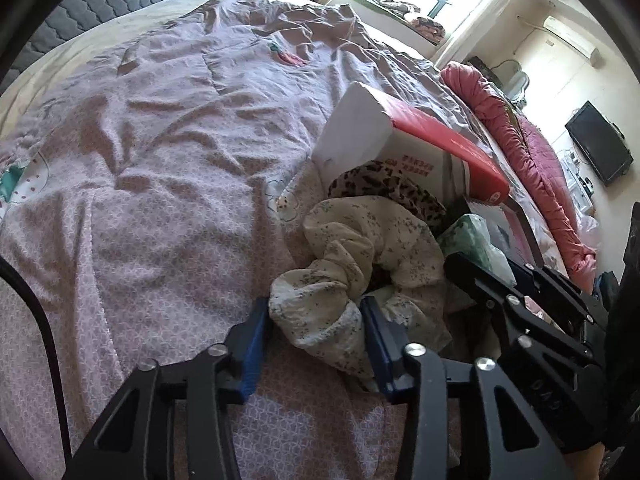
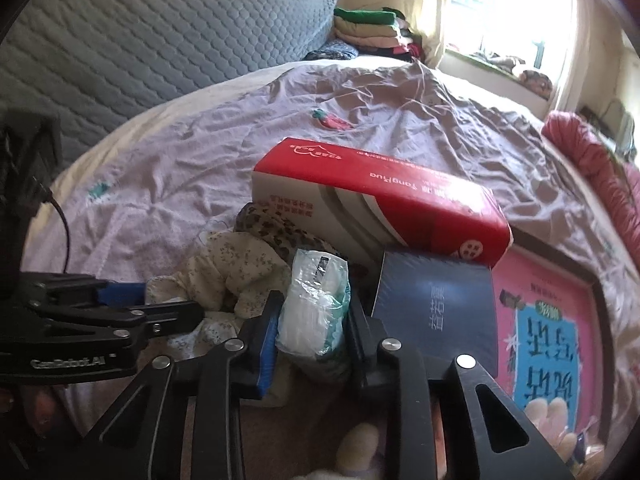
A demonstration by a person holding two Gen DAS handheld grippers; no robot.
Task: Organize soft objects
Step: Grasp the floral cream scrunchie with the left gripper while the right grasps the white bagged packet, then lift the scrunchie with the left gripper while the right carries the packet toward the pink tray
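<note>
A cream floral scrunchie point(image 1: 352, 240) lies on the pink patterned bed cover point(image 1: 140, 200). My left gripper point(image 1: 314, 316) is shut on its near loop, with a blue pad pressing each side. Behind it a leopard-print scrunchie point(image 1: 384, 184) leans against a red and white box point(image 1: 440, 140). In the right wrist view my right gripper point(image 2: 312, 312) is shut on a small plastic tissue pack point(image 2: 316, 300), white with green print. The cream scrunchie point(image 2: 236, 264) and my left gripper point(image 2: 168, 302) sit just to its left.
The red and white box point(image 2: 380, 200) rests tilted on a dark blue book point(image 2: 436, 304) and a pink picture book point(image 2: 548, 340). A rolled pink quilt point(image 1: 520, 152) lines the bed's right side. A grey padded headboard point(image 2: 160, 28) and folded clothes point(image 2: 368, 28) are at the far end.
</note>
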